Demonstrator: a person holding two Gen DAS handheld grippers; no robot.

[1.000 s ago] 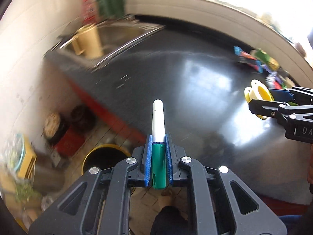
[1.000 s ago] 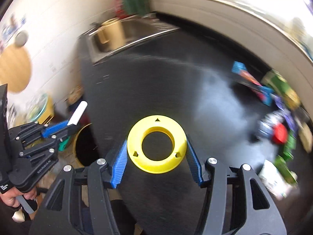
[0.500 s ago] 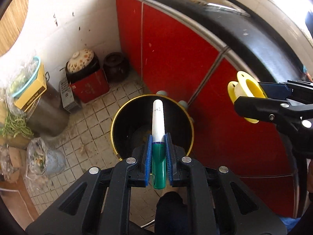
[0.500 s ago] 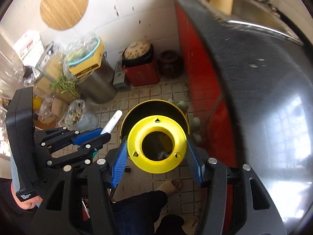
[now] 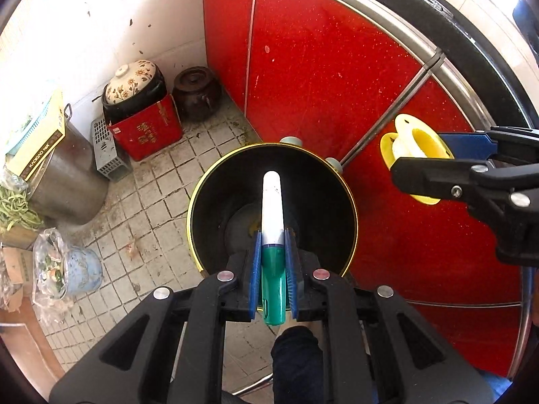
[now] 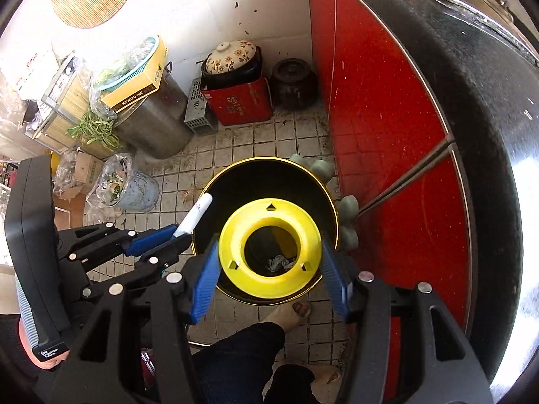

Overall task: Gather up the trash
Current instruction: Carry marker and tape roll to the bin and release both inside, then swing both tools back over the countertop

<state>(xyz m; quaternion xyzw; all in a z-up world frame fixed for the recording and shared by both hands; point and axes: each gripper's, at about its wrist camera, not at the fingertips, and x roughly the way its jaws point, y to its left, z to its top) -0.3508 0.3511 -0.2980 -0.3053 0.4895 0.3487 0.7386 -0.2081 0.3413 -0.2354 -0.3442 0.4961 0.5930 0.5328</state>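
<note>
My left gripper (image 5: 272, 245) is shut on a white marker with a green cap (image 5: 272, 222) and holds it over the open black trash bin with a gold rim (image 5: 209, 202) on the floor. My right gripper (image 6: 269, 262) is shut on a yellow plastic spool (image 6: 269, 269) and holds it above the same bin (image 6: 235, 181). In the left wrist view the spool (image 5: 417, 141) and right gripper are at the right. In the right wrist view the marker (image 6: 195, 213) and left gripper (image 6: 168, 235) are at the left. Crumpled trash lies in the bin.
Red cabinet doors (image 5: 337, 67) under a black counter (image 6: 488, 134) stand right of the bin. A flowered pot on a red box (image 6: 235, 97), a dark jar (image 6: 293, 84), a steel pot (image 6: 155, 128) and bags line the wall. The person's foot (image 6: 289, 316) is near the bin.
Both grippers swung from over the counter down to the floor side and now hover closer over the bin. Each grip is unchanged.
</note>
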